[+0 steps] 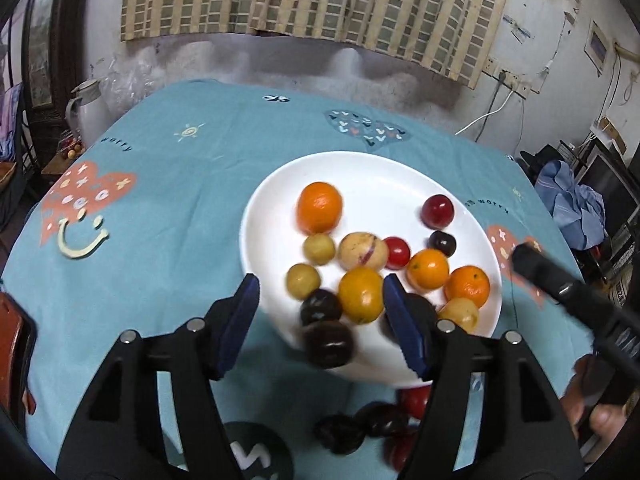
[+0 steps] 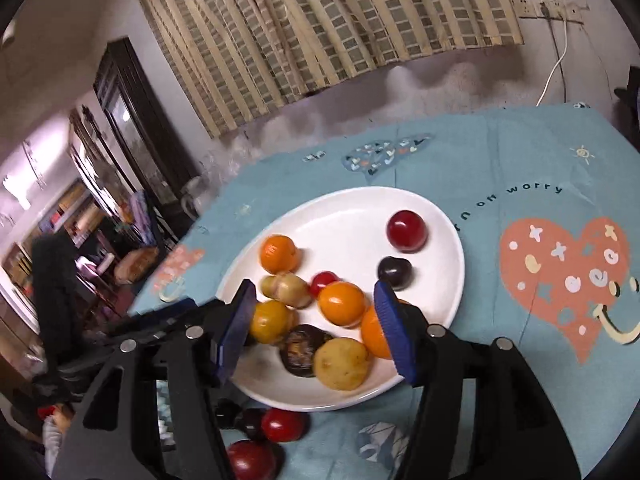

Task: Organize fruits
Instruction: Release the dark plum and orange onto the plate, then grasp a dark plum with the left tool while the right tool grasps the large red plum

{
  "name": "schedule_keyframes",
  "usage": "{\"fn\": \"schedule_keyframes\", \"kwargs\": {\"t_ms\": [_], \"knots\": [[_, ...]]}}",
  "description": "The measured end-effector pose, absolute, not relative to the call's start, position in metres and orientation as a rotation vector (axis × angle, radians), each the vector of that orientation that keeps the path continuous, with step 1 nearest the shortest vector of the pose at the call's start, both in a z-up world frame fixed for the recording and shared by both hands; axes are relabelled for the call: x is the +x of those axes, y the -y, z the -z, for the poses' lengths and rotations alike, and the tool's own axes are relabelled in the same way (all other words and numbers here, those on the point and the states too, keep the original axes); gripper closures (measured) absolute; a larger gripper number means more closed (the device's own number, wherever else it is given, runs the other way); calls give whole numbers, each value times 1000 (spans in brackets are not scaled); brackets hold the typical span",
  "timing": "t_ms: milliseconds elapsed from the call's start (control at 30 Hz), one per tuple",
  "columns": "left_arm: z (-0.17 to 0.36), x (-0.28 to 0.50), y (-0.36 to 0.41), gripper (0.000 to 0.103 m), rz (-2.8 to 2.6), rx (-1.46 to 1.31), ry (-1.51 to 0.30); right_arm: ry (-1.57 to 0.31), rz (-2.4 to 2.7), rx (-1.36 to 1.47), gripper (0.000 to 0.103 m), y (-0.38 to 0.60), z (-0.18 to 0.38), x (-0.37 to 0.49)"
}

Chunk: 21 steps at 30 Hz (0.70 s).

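White plate (image 1: 280,184) sits on the teal tablecloth (image 1: 180,184), oval in both wrist views; its long axis runs from the near-left rim toward the far-right in the right wrist view (image 2: 448,240).

On the plate: large orange (image 1: 319,207) toward the far left, red plum (image 1: 437,211) alone at the far right, dark cherry (image 1: 443,243) just nearer than it. Mid-plate cluster, fruit touching or nearly so: tan oblong fruit with a purple streak (image 1: 363,251), long axis lying roughly across the plate; small red tomato (image 1: 397,252) against its right end; two small oranges (image 1: 428,269) to the right; yellow-orange fruit (image 1: 361,294) at the near side; two small yellow-green fruits (image 1: 304,280) on the left.

Off the plate, on the cloth by the near rim: several dark and red fruits (image 1: 360,428), blurred, count uncertain; in the right wrist view two red ones (image 2: 282,424) and dark ones beside them.

Left gripper (image 1: 320,300): jaws spread wide, blue pads either side of the yellow-orange fruit and a dark plum (image 1: 320,307), gripping nothing.

Right gripper (image 2: 314,316): jaws equally wide, nothing held, poised above the near cluster; its black body shows at the right edge of the left wrist view.
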<state>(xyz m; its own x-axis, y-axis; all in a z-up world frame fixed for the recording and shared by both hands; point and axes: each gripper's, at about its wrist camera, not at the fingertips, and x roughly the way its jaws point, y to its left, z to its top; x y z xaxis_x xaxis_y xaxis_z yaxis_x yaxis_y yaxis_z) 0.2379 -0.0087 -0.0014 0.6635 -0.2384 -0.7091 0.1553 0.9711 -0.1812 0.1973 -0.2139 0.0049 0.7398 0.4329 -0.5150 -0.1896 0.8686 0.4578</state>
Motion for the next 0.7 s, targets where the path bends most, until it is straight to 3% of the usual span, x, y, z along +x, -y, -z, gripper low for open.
{"fn": "schedule_keyframes", "kwargs": {"t_ms": [333, 700], "knots": [[26, 167, -7, 39, 190, -10, -873, -771, -381, 276, 41, 188, 10, 121], [41, 176, -3, 39, 217, -40, -870, -835, -405, 325, 41, 181, 39, 113]]}}
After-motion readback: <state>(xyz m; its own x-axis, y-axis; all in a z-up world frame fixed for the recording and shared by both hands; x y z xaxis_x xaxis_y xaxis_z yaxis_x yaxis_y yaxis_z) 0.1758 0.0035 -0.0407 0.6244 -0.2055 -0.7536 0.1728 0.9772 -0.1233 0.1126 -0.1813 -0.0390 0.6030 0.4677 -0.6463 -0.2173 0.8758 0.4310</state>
